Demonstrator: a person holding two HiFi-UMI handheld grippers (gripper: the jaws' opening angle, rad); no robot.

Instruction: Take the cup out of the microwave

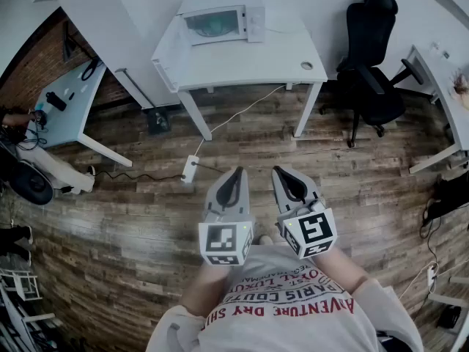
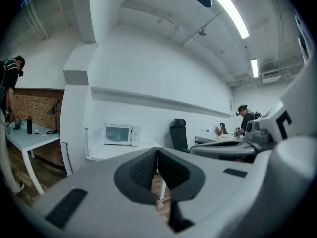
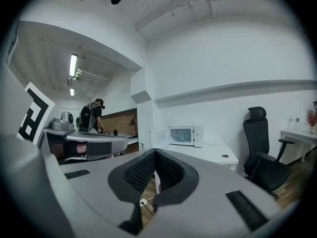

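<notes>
Standing well back from the white rectangular table (image 1: 242, 61), out on the brown wood-plank floor (image 1: 132, 218). Holding the grey two-jaw left gripper (image 1: 236, 171) out ahead of the chest, close to level, clenched tight on nothing but air. Same story with the grey two-jaw right gripper (image 1: 283, 171) just beside it: pinched closed, empty, dark ribbed pads (image 3: 141, 171) pressed edge to edge. Not touching each other, only running side by side, both aimed toward the table.

Up on the table's back edge, against the white wall: the white box-shaped microwave (image 1: 223, 22), with what looks like its door swung out to its own left side. No making out the cup from here: too small and hazy behind that greenish opening in every view. Well apart from both grippers, with a stretch of floor and the tabletop between.

Near the table's front right corner, a small round grey disc (image 1: 306, 65). Right of the table, a black high-backed office chair (image 1: 370, 50). Down on the floor in front of the table, a white power strip (image 1: 190, 169) with a pale cable running up toward the tabletop. Off to the left, a second pale table (image 1: 69, 97) with a few dark items on it, next to a red brick wall (image 1: 37, 64). At the bottom of the head view, a white T-shirt with red and dark lettering (image 1: 286, 306). Far back in the gripper views, a dark-clothed person (image 2: 10, 83) at that left table and another person (image 2: 246, 117) at a desk on the right.
</notes>
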